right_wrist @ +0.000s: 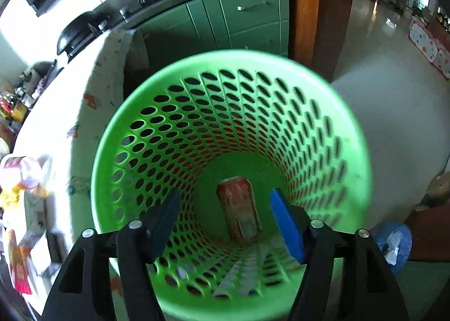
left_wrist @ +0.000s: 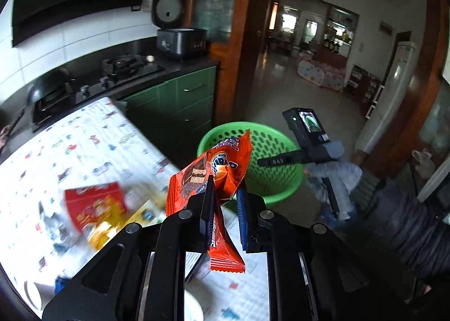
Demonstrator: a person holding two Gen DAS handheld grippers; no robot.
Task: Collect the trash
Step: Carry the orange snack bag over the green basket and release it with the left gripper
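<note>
Here, the scene line by line:

Left gripper (left_wrist: 223, 202): its fingers (left_wrist: 207, 205) are pinching tight on an orange snack wrapper (left_wrist: 216, 172), which is sticking up past the fingertips and hanging down behind them.

Right gripper (right_wrist: 225, 217): its fingers (right_wrist: 287, 225) are standing part open with nothing between the pads; they are hanging over the mouth of the green basket (right_wrist: 332, 112).

Trash in the basket: a red carton (right_wrist: 239, 208) is lying on the basket floor, showing in the gap between the right fingers, well below them.

Basket from the left view: the green basket (left_wrist: 270, 177) is sitting just beyond the left fingertips, partly hidden by the wrapper; the right gripper (left_wrist: 263, 163) is reaching over its rim from the right.

Bench: a bench (left_wrist: 92, 138) under a patterned cloth is lying to the left of the left fingers and beneath them.

Trash on the bench: a red and yellow packet (left_wrist: 95, 208), blurred, is lying left of the left fingers; more packets (right_wrist: 25, 208) are crowding the bench edge far left of the right fingers.

Surroundings: green cabinets (left_wrist: 182, 98) and a stove (left_wrist: 112, 76) are standing beyond the bench; a rice cooker (left_wrist: 180, 39) is sitting with its lid up.

In the way: only the wrapper itself is screening the basket's near rim from the left fingers.
</note>
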